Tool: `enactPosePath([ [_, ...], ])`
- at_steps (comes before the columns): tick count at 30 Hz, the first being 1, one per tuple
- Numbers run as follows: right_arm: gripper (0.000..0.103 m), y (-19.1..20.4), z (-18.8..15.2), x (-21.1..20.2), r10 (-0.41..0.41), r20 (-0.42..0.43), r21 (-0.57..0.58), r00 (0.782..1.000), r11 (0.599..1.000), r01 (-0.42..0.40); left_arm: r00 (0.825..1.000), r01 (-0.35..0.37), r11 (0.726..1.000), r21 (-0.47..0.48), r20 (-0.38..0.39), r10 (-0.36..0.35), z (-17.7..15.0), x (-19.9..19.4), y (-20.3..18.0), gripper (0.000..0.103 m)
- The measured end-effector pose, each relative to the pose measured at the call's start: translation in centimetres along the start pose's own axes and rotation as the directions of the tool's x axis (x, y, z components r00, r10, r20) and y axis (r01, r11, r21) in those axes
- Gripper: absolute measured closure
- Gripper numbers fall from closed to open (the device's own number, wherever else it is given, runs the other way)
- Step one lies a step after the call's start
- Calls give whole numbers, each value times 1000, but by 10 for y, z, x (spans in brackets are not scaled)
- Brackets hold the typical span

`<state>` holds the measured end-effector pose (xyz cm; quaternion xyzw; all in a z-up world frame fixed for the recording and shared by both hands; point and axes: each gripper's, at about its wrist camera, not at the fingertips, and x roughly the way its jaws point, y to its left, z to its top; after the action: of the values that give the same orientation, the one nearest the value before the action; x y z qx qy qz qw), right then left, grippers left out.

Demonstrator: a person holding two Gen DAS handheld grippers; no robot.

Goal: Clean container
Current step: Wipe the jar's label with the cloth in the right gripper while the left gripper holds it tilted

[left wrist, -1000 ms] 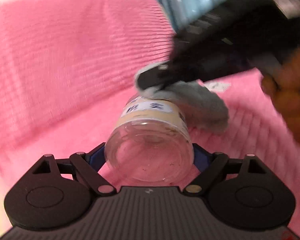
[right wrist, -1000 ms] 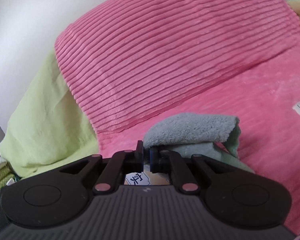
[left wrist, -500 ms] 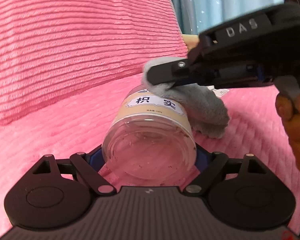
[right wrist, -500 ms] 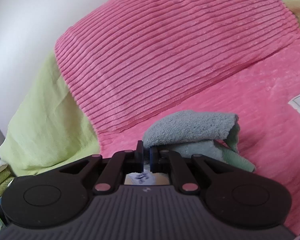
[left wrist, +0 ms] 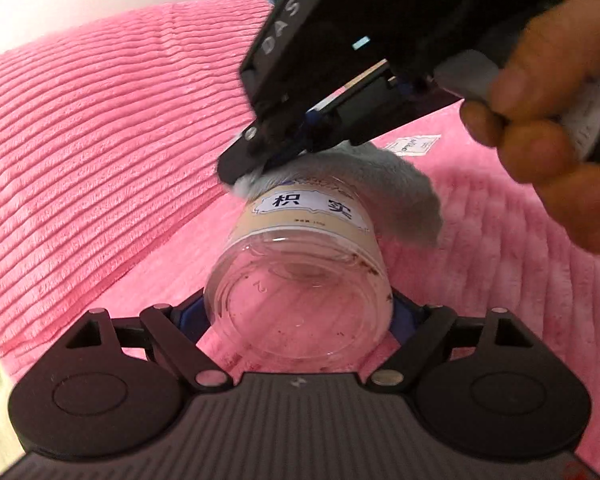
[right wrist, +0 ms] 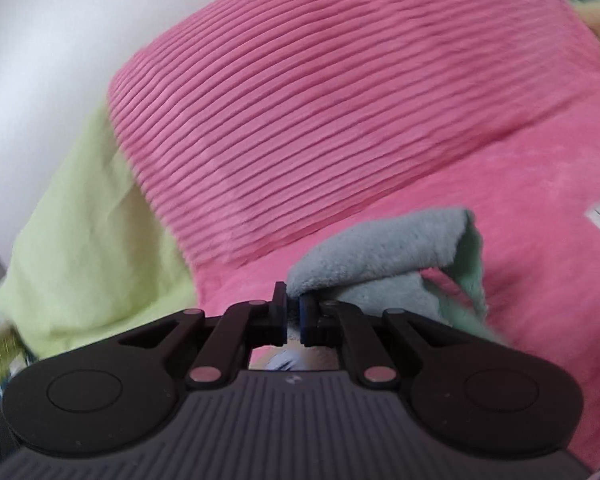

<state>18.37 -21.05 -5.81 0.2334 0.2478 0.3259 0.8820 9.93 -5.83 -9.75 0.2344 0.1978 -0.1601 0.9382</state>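
Note:
A clear plastic jar with a beige band and a white label lies base-first between the fingers of my left gripper, which is shut on it. Dark specks cling to its inner wall. My right gripper comes in from the upper right, held by a hand, and presses a grey cloth onto the jar's far end. In the right wrist view the right gripper is shut on a fold of that cloth, with the jar's label just visible below the fingers.
A pink ribbed cushion rises behind a pink plush seat. A white fabric tag lies on the seat beyond the jar. A lime-green blanket hangs left of the cushion, by a white wall.
The left gripper rolled with the jar and the view tilted. The right gripper with the cloth now stands steeper and closer over the jar's far end, still on the jar.

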Motion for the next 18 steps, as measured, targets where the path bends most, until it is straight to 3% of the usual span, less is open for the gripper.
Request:
enactPosePath([
  [2, 99, -1, -2, -2, 5, 0, 5, 1000, 1000, -5, 999, 32, 998, -60, 1, -32, 1, 0, 5, 16],
  [4, 99, 1, -4, -3, 8, -4, -5, 1000, 1000, -8, 996, 90, 979, -181, 21, -87, 2, -2, 18, 14],
  [9, 99, -2, -8, -10, 33, -11, 19, 999, 999, -33, 972, 231, 848, -476, 78, -221, -3, 1, 55, 13],
  [10, 99, -2, -9, -12, 39, -13, 23, 999, 999, -38, 968, 244, 829, -503, 73, -241, -5, 4, 58, 14],
  [12, 99, -1, -10, -15, 43, -15, 25, 999, 999, -43, 962, 261, 816, -515, 73, -262, -6, 6, 60, 17],
  [14, 99, 2, -11, -17, 44, -19, 21, 999, 999, -43, 968, 244, 849, -469, 68, -241, -4, 4, 55, 17],
  [18, 98, 20, -15, -13, 76, -67, -40, 995, 996, -78, 994, 106, 967, -230, 44, -99, 1, -5, 28, 18],
])
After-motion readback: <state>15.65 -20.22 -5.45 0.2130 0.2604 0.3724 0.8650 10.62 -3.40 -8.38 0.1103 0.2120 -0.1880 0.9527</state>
